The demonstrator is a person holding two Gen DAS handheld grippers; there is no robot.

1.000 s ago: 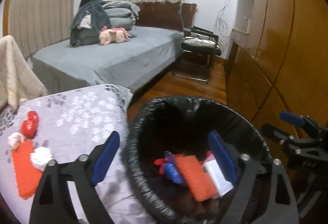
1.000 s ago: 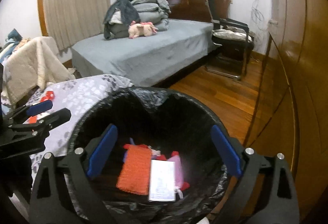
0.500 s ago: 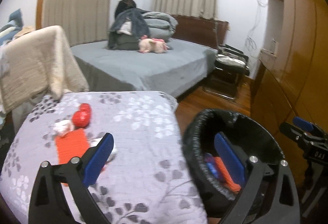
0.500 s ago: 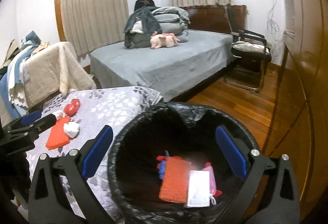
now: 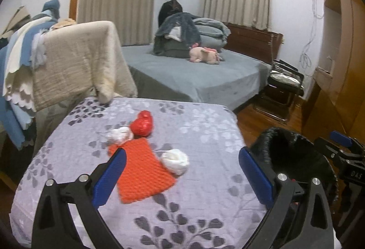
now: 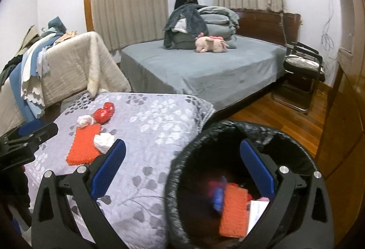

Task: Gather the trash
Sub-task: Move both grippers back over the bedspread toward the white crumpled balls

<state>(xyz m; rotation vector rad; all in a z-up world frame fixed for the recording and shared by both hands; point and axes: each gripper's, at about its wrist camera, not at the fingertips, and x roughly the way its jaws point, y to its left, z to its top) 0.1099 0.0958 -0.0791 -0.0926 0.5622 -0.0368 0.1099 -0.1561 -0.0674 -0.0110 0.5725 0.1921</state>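
We hold our left gripper (image 5: 182, 177) wide open and empty above the orange cloth (image 5: 142, 171). Our right gripper (image 6: 182, 169), also open and empty, hangs by the black trash bin (image 6: 296, 135).

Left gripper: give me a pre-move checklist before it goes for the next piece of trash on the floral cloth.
1. Left gripper open and empty: ok, jaws wide, having just finished opening, nothing between them.
2. Trash left on the floral cloth: ok, orange pad, two white wads and red wrapper all in view.
3. Nearest target unobstructed: ok, the orange pad lies flat just ahead of the fingers.
4. Wads clear of the pad: not ok, both touch its edges.
5. Bin within reach beside the cloth: ok, liner mouth open.
6. Right gripper clear: ok, open and empty over the bin.
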